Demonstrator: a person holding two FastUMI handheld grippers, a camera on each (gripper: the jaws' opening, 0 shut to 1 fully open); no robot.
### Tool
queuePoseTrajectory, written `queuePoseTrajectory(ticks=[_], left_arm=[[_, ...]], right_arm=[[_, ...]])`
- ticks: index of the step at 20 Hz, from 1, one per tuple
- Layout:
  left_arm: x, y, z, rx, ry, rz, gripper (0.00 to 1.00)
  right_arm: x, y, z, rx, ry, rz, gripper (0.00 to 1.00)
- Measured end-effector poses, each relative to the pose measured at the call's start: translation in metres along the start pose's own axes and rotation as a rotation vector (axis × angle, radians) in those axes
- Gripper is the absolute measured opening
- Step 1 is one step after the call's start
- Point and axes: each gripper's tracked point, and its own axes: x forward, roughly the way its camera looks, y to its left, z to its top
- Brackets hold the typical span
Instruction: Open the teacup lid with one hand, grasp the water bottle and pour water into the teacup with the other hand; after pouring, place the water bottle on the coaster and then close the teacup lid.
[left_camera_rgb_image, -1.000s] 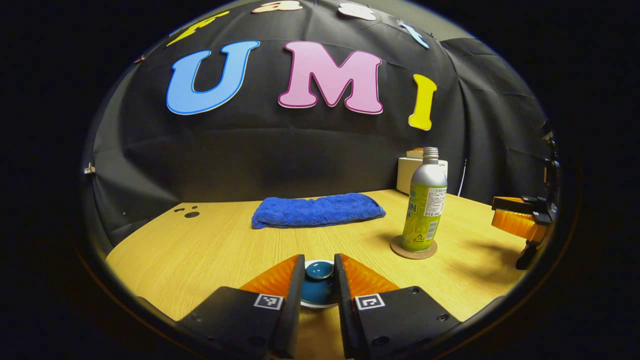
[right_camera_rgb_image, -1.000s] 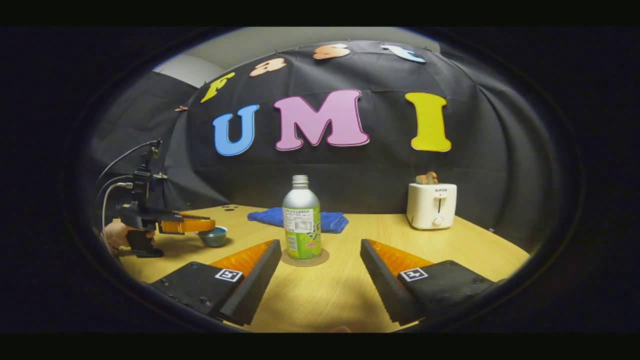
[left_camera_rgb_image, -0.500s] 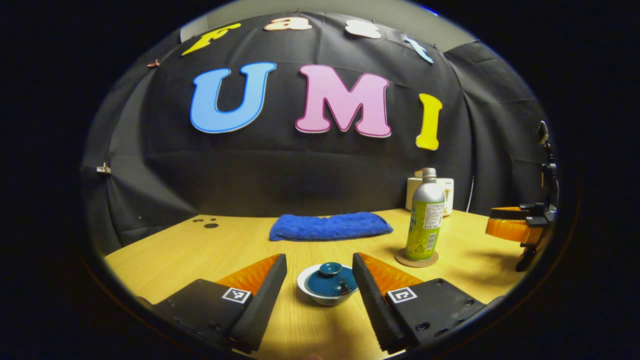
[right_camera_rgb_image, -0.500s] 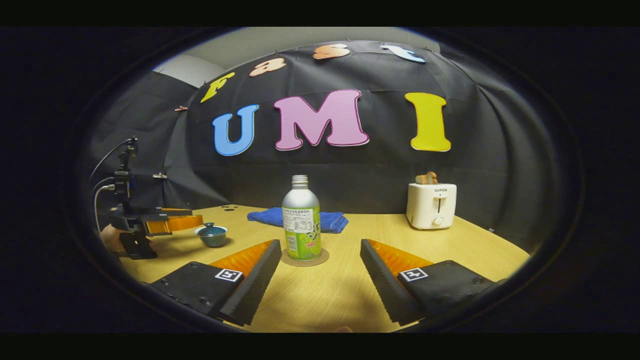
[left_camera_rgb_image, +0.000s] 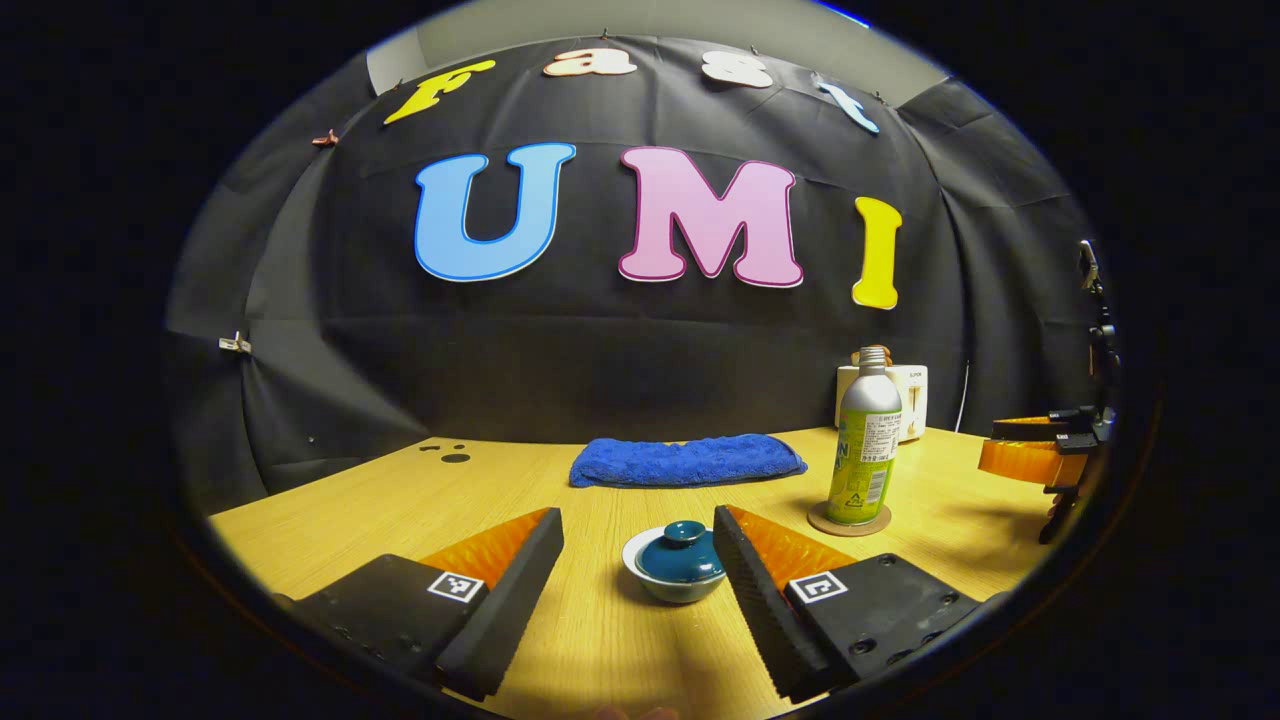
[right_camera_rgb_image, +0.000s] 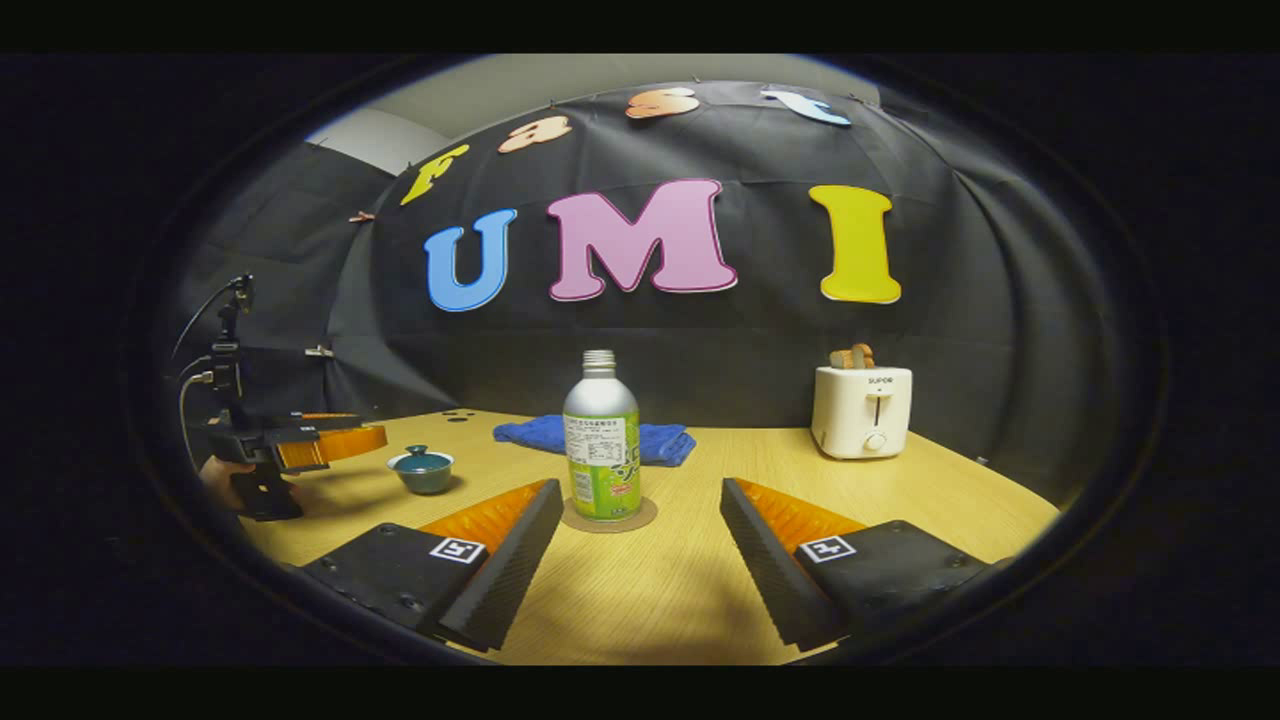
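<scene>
A teal teacup (left_camera_rgb_image: 680, 566) with its lid (left_camera_rgb_image: 683, 548) seated on top stands on the wooden table (left_camera_rgb_image: 420, 500), just ahead of my left gripper (left_camera_rgb_image: 637, 540), which is open and apart from it. In the right gripper view the cup (right_camera_rgb_image: 422, 470) is at the left, beside the left gripper (right_camera_rgb_image: 335, 442). The silver and green water bottle (right_camera_rgb_image: 601, 438) stands upright on a round coaster (right_camera_rgb_image: 609, 516), ahead of my open right gripper (right_camera_rgb_image: 640, 512). In the left gripper view the bottle (left_camera_rgb_image: 865, 440) is at the right.
A folded blue towel (left_camera_rgb_image: 686, 461) lies at the back of the table. A white toaster (right_camera_rgb_image: 861, 409) with bread in it stands at the back right. A hand (right_camera_rgb_image: 212, 476) holds the left gripper. The right gripper (left_camera_rgb_image: 1032, 450) shows at the far right of the left gripper view.
My left gripper has let go of the lid knob, opened wide and drawn back from the teacup. The lid sits on the cup. The right gripper has not moved.
</scene>
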Motion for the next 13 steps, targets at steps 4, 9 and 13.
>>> queuePoseTrajectory(ticks=[4,9,13], left_arm=[[-0.0017,0.0033,-0.0003,-0.003,0.002,0.016,0.95],[-0.0011,0.0006,0.0002,-0.004,0.002,0.003,0.95],[-0.0016,0.0016,0.0008,-0.003,0.001,0.003,0.95]], right_arm=[[0.0001,0.0001,0.0000,0.000,0.000,0.001,0.98],[0.0003,-0.0001,0.0002,0.000,0.000,0.001,0.98],[0.0006,-0.0001,0.0001,0.000,0.000,0.001,0.98]])
